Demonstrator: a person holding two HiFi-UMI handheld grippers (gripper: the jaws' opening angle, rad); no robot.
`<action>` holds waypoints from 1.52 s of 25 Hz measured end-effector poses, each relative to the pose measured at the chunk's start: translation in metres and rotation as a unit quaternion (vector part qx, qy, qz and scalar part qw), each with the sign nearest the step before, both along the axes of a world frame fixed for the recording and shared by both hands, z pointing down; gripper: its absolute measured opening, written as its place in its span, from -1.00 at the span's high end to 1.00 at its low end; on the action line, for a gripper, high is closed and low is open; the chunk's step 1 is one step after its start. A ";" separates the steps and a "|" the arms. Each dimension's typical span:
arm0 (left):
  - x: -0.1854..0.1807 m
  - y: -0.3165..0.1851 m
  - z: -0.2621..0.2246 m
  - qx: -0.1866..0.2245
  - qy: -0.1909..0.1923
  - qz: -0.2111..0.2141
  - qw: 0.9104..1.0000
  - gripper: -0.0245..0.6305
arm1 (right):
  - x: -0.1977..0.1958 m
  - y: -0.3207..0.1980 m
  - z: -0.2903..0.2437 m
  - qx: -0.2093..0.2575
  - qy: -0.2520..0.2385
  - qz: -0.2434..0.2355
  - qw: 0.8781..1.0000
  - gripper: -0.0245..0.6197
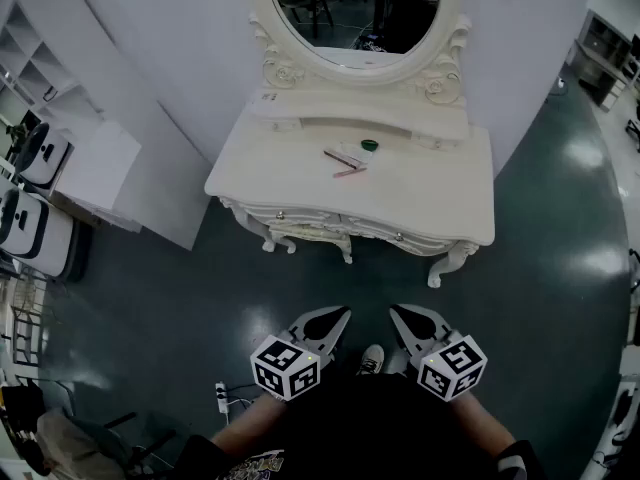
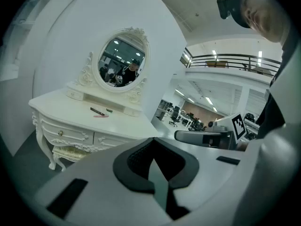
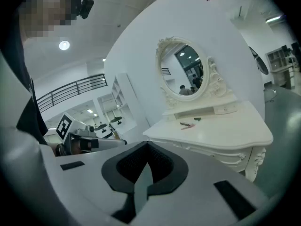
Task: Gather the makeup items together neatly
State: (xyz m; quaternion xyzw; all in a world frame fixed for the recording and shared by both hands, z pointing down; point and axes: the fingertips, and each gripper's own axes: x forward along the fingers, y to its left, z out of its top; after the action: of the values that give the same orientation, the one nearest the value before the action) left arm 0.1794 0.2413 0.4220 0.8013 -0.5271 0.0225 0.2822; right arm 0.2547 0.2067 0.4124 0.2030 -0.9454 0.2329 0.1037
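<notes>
The makeup items lie at the middle of the white vanity table (image 1: pixel 430 203): a small green round pot (image 1: pixel 370 145), a white and dark stick (image 1: pixel 343 157) and a thin pink pencil (image 1: pixel 350 172). They also show in the left gripper view as the stick (image 2: pixel 97 111) and the pencil (image 2: pixel 100 116), and in the right gripper view as the pencil (image 3: pixel 187 126) and the pot (image 3: pixel 197 119). My left gripper (image 1: pixel 341 312) and right gripper (image 1: pixel 393 310) hang side by side over the floor, well short of the table. Both are shut and hold nothing.
An oval mirror (image 1: pixel 355 13) stands at the back of the table, with a low shelf (image 1: pixel 360 118) under it. A padded stool (image 1: pixel 305 236) is tucked beneath the table. White shelving (image 1: pixel 60 158) stands to the left. A power strip (image 1: pixel 222 396) lies on the dark floor.
</notes>
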 end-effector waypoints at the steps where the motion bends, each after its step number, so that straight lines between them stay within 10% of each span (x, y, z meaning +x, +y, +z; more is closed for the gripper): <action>1: 0.000 0.000 0.000 0.000 0.000 0.000 1.000 0.90 | 0.000 0.000 0.000 0.000 0.000 0.000 1.000 0.84; 38: -0.064 -0.015 -0.003 0.001 -0.017 0.009 1.000 0.90 | -0.049 -0.032 -0.006 -0.006 -0.017 0.027 0.999 0.84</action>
State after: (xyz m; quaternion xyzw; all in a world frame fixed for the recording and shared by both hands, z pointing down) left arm 0.1154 0.2265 0.4193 0.8057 -0.5248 0.0381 0.2720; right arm 0.2054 0.1749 0.4060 0.2243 -0.9398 0.2445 0.0824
